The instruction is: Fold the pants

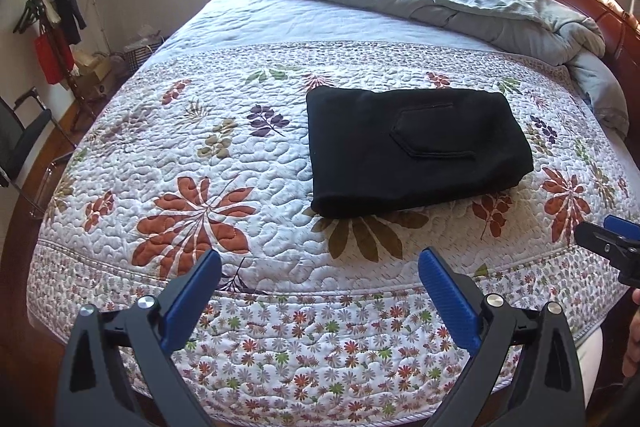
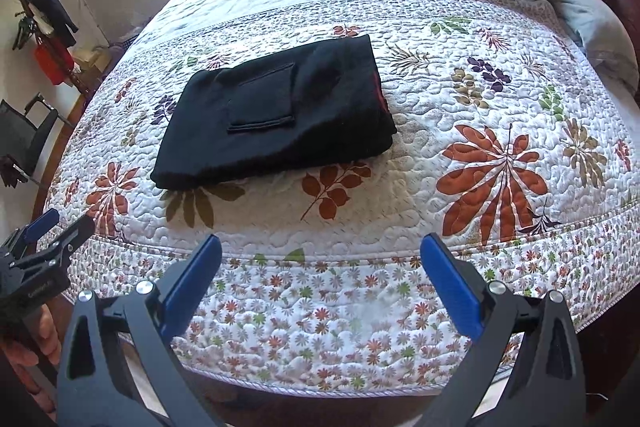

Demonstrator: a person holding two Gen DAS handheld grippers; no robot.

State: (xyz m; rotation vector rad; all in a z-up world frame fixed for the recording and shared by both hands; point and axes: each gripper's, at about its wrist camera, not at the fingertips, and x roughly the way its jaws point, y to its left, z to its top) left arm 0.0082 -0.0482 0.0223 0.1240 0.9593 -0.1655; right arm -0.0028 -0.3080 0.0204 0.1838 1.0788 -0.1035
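The black pants [image 1: 416,151] lie folded into a compact rectangle on the floral quilt, back pocket facing up; they also show in the right wrist view [image 2: 276,119]. My left gripper [image 1: 320,259] is open and empty, held back near the bed's front edge, well short of the pants. My right gripper [image 2: 320,243] is open and empty, also at the front edge. Each gripper shows at the side of the other's view: the right one [image 1: 612,239] and the left one [image 2: 52,227].
The floral quilt [image 1: 224,163] covers the bed. A rumpled grey-blue duvet [image 1: 480,7] lies at the head by the wooden headboard [image 1: 592,3]. A coat rack [image 1: 52,19] and a black chair [image 1: 24,143] stand on the left.
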